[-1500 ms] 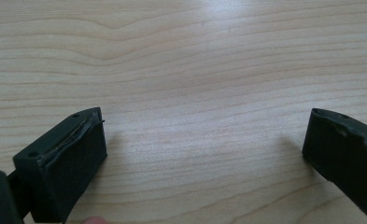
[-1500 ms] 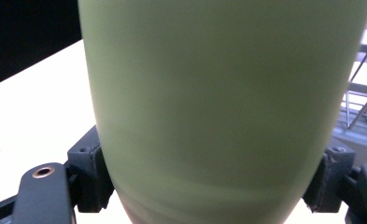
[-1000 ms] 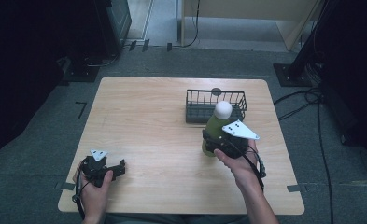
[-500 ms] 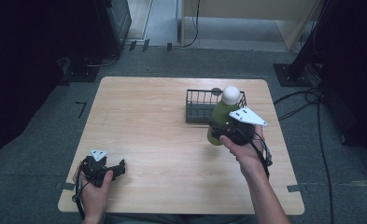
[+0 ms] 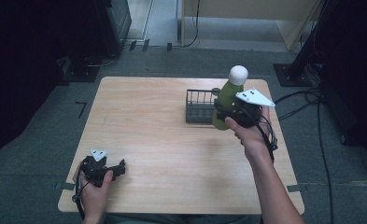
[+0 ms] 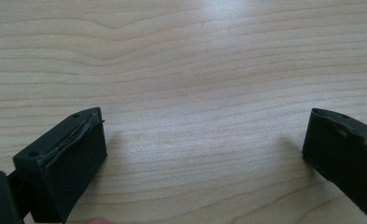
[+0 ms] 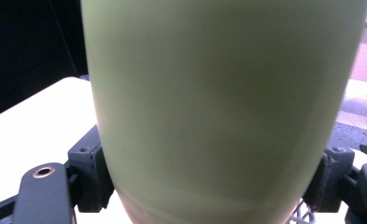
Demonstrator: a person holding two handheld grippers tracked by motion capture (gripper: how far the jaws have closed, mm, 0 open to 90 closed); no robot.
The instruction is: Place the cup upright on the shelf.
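Observation:
A green bottle (image 5: 226,100) with a round white cap (image 5: 238,73) is held upright in the air over the right part of the table. My right gripper (image 5: 231,114) is shut on its lower body; the bottle's green wall (image 7: 218,107) sits between the two black jaws. Just left of and behind the bottle stands a black wire basket (image 5: 198,106). My left gripper (image 5: 116,169) rests near the front left corner of the table (image 5: 172,149), open, with bare wood (image 6: 204,93) between its jaws.
A person's right forearm (image 5: 270,186) reaches in from the bottom right. Cables (image 5: 302,100) trail off the table's right edge onto the grey floor. Dark equipment stands at the far left and right of the room.
The right gripper has lifted the green bottle off the table and carried it up and away, toward the wire basket. The left gripper has stayed put.

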